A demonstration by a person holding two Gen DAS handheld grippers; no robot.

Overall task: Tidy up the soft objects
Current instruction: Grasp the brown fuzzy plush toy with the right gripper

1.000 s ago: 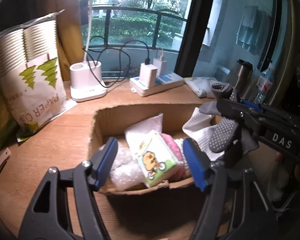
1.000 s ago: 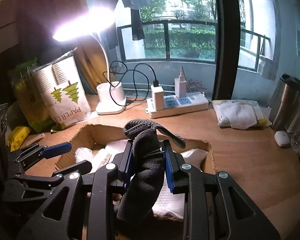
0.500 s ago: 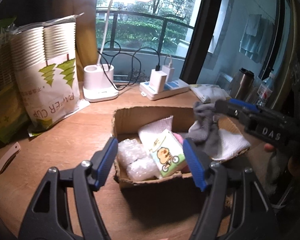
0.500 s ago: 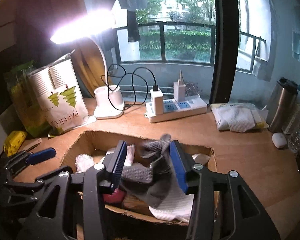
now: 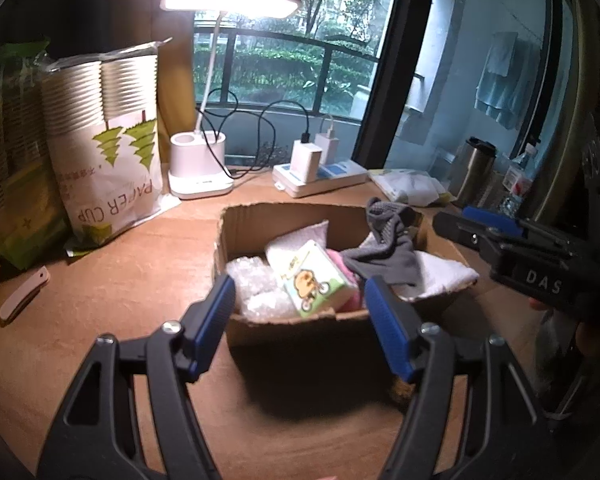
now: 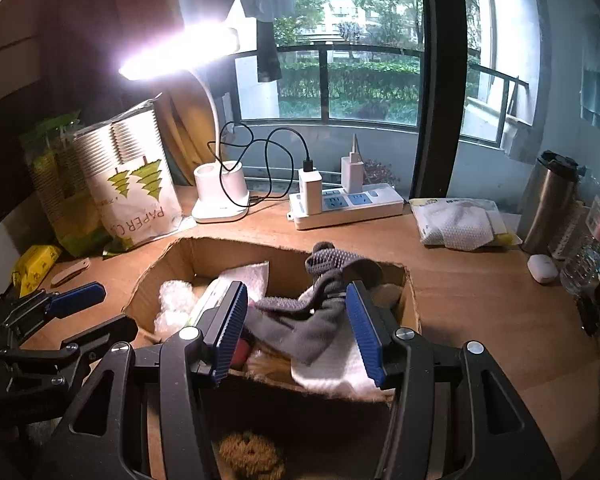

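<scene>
An open cardboard box stands on the wooden desk. It holds bubble wrap, a cartoon-printed tissue pack, something pink, a white towel and a grey sock draped on top. My right gripper hangs just above the box's near rim, jaws opening; the sock lies loose beyond its pads, untouched. My left gripper is open and empty, hovering before the box's front wall. Each gripper also shows in the other's view, right and left.
Behind the box are a lit desk lamp, a power strip with chargers and a paper-cup bag. A packaged cloth, steel mug and white case sit right. A brown fuzzy item lies below the box.
The right gripper opened and let the grey sock drop onto the pile in the box. Both grippers have drawn back from the box, which now looks smaller and farther off.
</scene>
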